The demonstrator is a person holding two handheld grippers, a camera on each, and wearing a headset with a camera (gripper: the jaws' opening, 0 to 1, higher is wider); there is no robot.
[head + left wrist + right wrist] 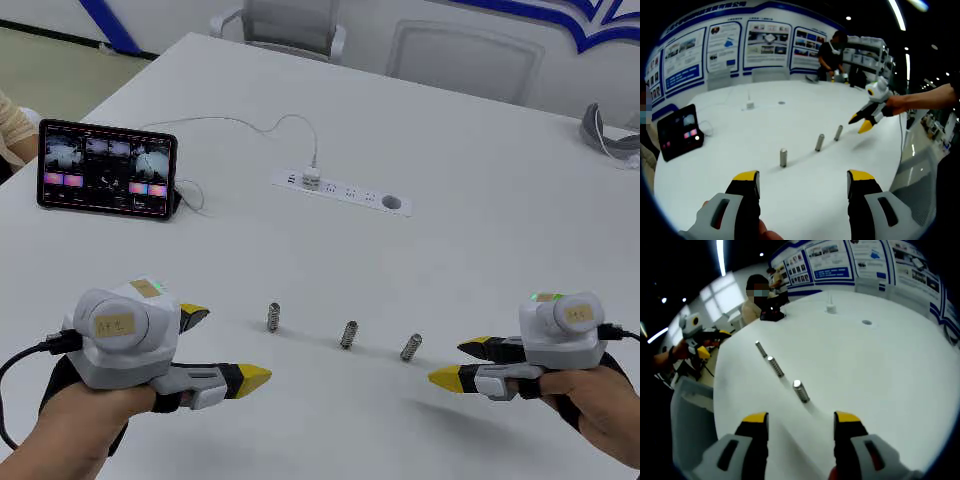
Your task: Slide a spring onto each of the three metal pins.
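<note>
Three short coiled metal springs [348, 334] are standing in a row on the smooth white desk [450, 260], while yellow-tipped left tongs [230, 343] and right tongs [450, 362] are gaping wide, empty.

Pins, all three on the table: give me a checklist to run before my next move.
1. Are springs on the left pin, middle pin and right pin: ok, coils show on each.
2. Are the pins standing: ok.
3. Are the springs pushed fully down: cannot tell.
4. Is the left gripper open and empty: ok.
5. Is the right gripper open and empty: ok.
</note>
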